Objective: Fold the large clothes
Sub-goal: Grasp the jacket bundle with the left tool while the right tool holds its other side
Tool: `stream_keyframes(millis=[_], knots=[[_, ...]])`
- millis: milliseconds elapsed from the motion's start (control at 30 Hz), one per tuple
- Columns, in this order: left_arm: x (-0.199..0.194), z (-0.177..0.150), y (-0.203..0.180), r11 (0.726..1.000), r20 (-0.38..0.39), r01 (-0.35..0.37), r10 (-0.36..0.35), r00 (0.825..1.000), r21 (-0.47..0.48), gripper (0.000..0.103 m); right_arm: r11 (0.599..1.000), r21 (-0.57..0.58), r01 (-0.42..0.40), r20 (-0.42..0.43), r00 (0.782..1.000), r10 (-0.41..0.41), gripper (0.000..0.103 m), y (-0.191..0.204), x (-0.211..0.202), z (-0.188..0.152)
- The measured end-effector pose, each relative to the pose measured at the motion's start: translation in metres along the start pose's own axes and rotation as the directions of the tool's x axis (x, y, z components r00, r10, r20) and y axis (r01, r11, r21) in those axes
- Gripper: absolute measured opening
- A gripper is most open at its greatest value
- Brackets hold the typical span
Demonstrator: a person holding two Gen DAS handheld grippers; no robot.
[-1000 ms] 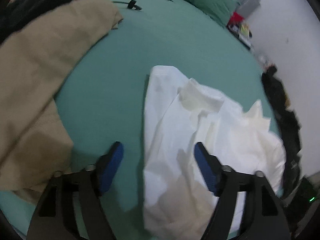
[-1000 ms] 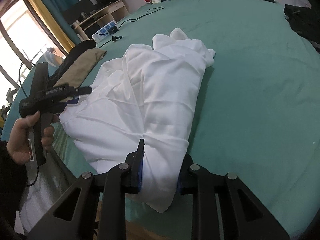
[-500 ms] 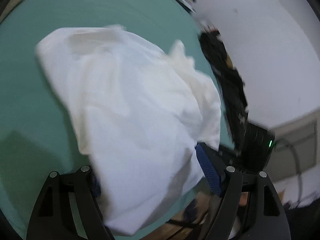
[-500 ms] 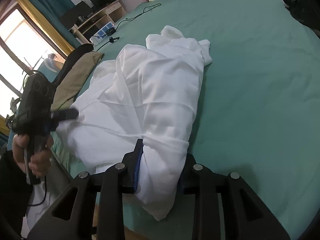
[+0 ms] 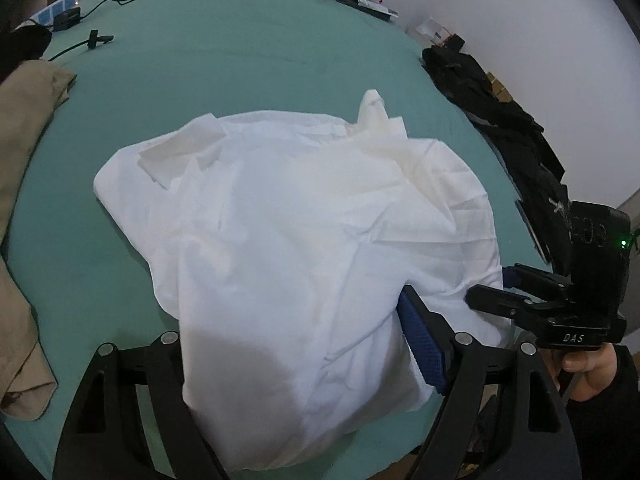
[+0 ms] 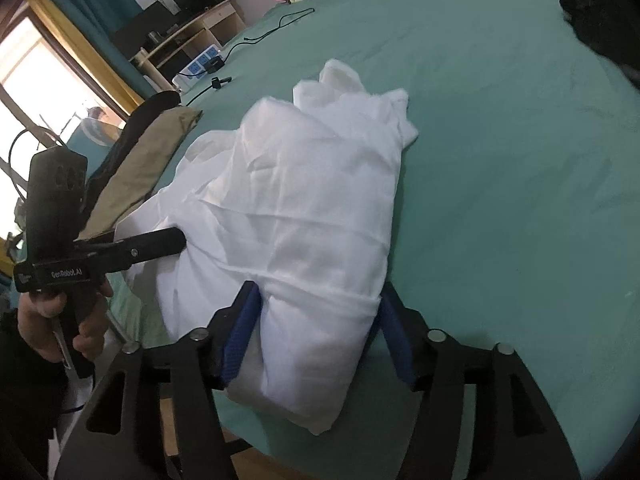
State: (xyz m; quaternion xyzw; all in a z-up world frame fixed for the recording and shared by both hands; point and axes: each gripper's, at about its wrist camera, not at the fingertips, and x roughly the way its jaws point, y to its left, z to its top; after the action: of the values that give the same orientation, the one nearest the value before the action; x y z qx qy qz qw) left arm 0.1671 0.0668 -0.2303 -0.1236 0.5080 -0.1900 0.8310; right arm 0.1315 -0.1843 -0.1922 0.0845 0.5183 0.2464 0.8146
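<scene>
My right gripper (image 6: pixel 316 332) has just been opening, pads off the white garment (image 6: pixel 304 216) between them; left gripper (image 5: pixel 296 348) straddles its near edge, probably unclenched, left pad hidden. Garment lies bunched on the green bed (image 6: pixel 500 160); I should regrip the near corners, then fold away flat.

A thin, matt, creased white cloth (image 5: pixel 304 240) is seen on a smooth matt green sheet (image 5: pixel 240 68). The pads (image 6: pixel 240 332) are ribbed blue rubber; the finger frames are matt black plastic.
</scene>
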Motion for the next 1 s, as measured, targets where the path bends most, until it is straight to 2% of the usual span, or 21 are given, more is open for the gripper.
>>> stream_keyframes(millis=[67,200,267,333,400,533,600,633,700,767,933,1000], knots=[[-0.003,0.001,0.007,1.000,0.016,0.014,-0.014,1.000,-0.025,0.082,1.000,-0.006,0.022,0.013,1.000,-0.022,0.072,0.000,-0.004,0.004],[-0.009,0.004,0.040,0.986,0.037,0.070,-0.065,0.997,-0.148,0.083,1.000,0.017,0.027,0.043,0.999,-0.027,0.077,-0.008,-0.010,0.013],[-0.008,0.009,0.046,0.983,0.048,0.012,-0.003,0.999,-0.181,0.083,0.999,0.029,0.027,0.048,0.998,-0.029,0.078,-0.011,-0.010,0.015],[-0.015,0.008,0.053,0.977,0.098,-0.041,0.063,0.993,-0.207,0.083,0.999,0.049,0.010,0.045,0.999,-0.012,0.078,-0.018,-0.006,0.019],[-0.017,0.008,0.055,0.973,0.131,-0.027,0.059,0.990,-0.230,0.083,0.998,0.064,-0.007,0.044,0.999,0.004,0.078,-0.022,-0.003,0.022],[0.003,0.006,0.057,0.976,0.062,0.015,-0.001,0.998,-0.219,0.084,0.997,0.071,-0.024,0.036,0.999,0.021,0.078,-0.028,0.006,0.028],[0.009,0.007,0.052,0.977,0.060,0.058,-0.047,0.997,-0.206,0.084,0.996,0.076,-0.036,0.032,0.999,0.033,0.078,-0.030,0.012,0.030],[0.010,0.009,0.050,0.972,0.051,0.112,-0.103,0.993,-0.207,0.084,0.996,0.078,-0.038,0.031,0.999,0.036,0.078,-0.030,0.014,0.031],[0.016,0.010,0.041,0.947,0.041,0.233,-0.230,0.972,-0.222,0.084,0.996,0.082,-0.036,0.026,0.999,0.034,0.078,-0.032,0.021,0.032],[0.024,0.009,0.037,0.935,0.018,0.274,-0.277,0.961,-0.224,0.084,0.995,0.092,-0.038,0.028,0.999,0.036,0.078,-0.034,0.026,0.033],[0.028,0.007,0.019,0.962,-0.026,0.230,-0.236,0.971,-0.149,0.084,0.997,0.066,-0.026,0.064,0.998,0.022,0.078,-0.028,0.031,0.030],[0.033,0.008,0.005,0.981,-0.046,0.171,-0.175,0.983,-0.089,0.084,0.996,0.075,-0.048,0.076,0.996,0.042,0.079,-0.026,0.034,0.027]])
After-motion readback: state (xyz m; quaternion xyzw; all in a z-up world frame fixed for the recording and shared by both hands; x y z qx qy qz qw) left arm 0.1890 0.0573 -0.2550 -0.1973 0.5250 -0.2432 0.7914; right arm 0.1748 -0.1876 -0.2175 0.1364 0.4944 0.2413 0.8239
